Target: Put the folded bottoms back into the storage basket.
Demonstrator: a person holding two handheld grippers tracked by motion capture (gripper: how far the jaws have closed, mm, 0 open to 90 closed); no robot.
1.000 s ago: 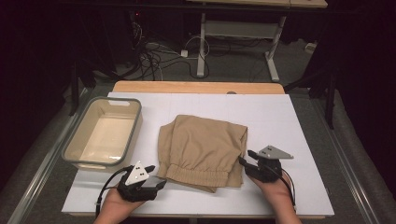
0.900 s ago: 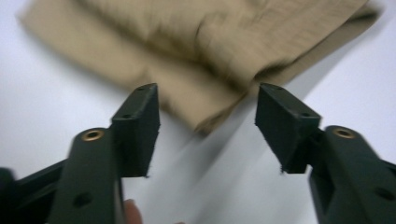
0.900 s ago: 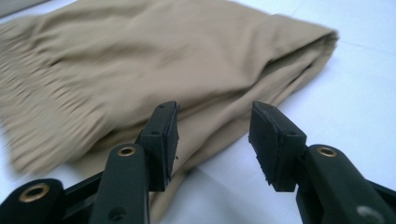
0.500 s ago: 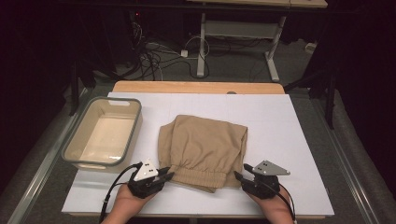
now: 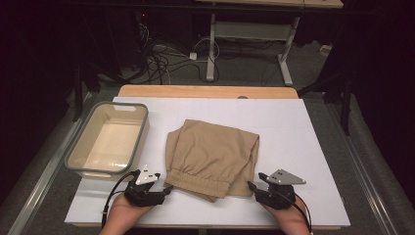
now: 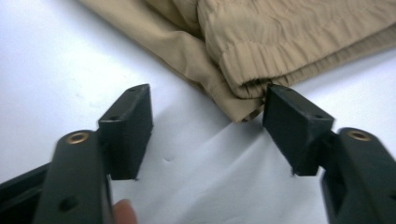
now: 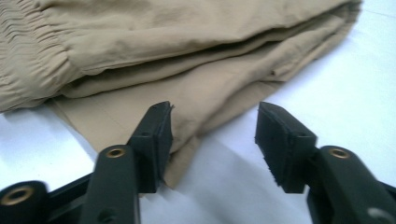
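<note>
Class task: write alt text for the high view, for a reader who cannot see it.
Folded tan shorts lie on a white table, with a hand-held left gripper and right gripper, both open, at the near corners. An empty grey bin sits to the left.

Lab workspace, dark curtains, tangled floor cables, white tabletop

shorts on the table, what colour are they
Plain tan, no pattern. The shorts show best in the high view, folded on the white table.
</note>
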